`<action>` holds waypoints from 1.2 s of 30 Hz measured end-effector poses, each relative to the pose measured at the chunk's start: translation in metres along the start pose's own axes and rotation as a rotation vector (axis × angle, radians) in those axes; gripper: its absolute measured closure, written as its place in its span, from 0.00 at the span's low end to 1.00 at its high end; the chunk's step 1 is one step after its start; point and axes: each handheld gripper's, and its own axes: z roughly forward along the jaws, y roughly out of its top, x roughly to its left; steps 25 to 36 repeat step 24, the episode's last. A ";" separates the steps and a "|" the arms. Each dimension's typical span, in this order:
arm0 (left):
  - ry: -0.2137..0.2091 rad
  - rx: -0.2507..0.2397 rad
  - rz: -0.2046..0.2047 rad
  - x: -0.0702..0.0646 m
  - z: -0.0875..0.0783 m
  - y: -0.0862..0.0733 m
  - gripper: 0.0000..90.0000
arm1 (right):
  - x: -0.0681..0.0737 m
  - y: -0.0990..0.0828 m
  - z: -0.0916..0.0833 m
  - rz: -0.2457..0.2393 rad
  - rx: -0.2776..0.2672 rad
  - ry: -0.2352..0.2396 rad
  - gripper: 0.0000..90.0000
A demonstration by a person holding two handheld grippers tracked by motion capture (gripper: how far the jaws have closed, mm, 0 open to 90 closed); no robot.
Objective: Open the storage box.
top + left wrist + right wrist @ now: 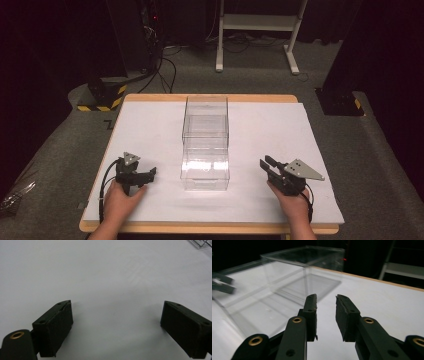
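A: Mid-counter (150,125) sits the clear acrylic box (205,145), both grippers resting well apart from it, nothing held

B: Left gripper (145,175) spread wide; right gripper (325,305) parted only narrowly. I'd worry those see-through walls get misjudged, and a nudge skids the light box away
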 end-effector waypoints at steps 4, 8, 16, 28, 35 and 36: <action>0.000 0.001 0.001 0.000 0.000 0.000 0.12 | -0.014 -0.010 0.001 0.005 0.059 -0.080 0.74; 0.000 0.001 0.001 0.000 0.000 0.000 0.12 | -0.023 -0.022 0.007 0.021 0.132 -0.138 0.70; -0.001 0.001 0.000 0.000 0.000 0.000 0.12 | -0.030 -0.035 0.020 0.075 0.244 -0.194 0.67; 0.000 0.001 0.000 0.000 0.000 0.000 0.12 | -0.027 -0.036 0.021 0.065 0.262 -0.201 0.63; 0.000 0.001 0.000 0.000 0.000 0.000 0.12 | -0.027 -0.036 0.021 0.065 0.262 -0.201 0.63; 0.000 0.001 0.000 0.000 0.000 0.000 0.12 | -0.027 -0.036 0.021 0.065 0.262 -0.201 0.63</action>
